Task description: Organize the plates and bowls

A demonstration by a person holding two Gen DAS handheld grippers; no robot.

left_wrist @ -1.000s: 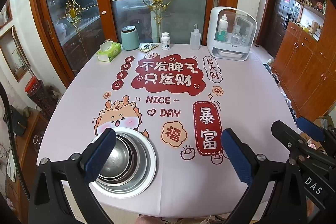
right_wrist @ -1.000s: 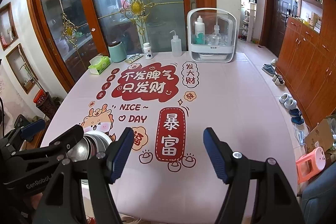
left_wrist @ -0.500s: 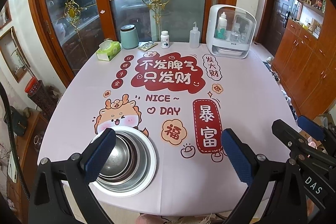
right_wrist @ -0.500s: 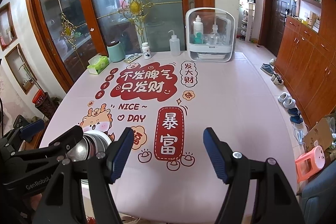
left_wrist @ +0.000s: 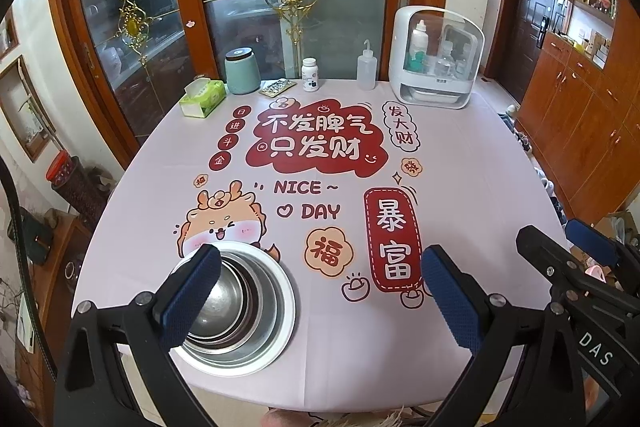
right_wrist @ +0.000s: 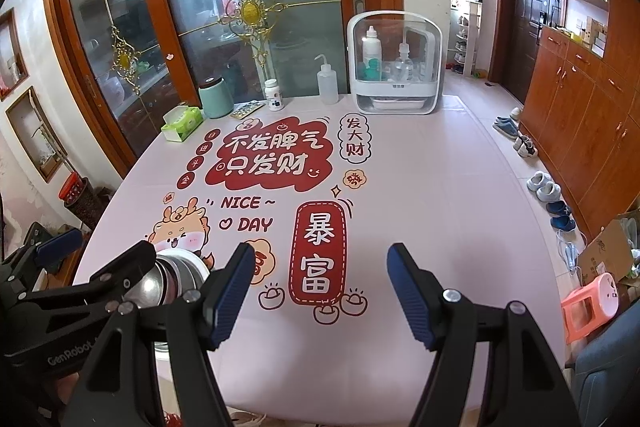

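Observation:
A stack of nested steel bowls [left_wrist: 240,303] sits in a white plate [left_wrist: 286,319] at the table's near left corner. It also shows in the right wrist view [right_wrist: 176,273], partly hidden by the left gripper's arm. My left gripper [left_wrist: 320,295] is open and empty, held above the near edge with its left finger [left_wrist: 192,295] over the bowls. My right gripper [right_wrist: 320,291] is open and empty, to the right of the stack above the near table edge.
The pink printed tablecloth [left_wrist: 460,163] covers the table. At the far edge stand a green tissue box [left_wrist: 202,98], a teal jar [left_wrist: 242,71], a pill bottle [left_wrist: 310,75], a squeeze bottle [left_wrist: 366,67] and a white bottle case [left_wrist: 434,59].
Both grippers have pulled back and up very slightly. The bowls and plate have not moved.

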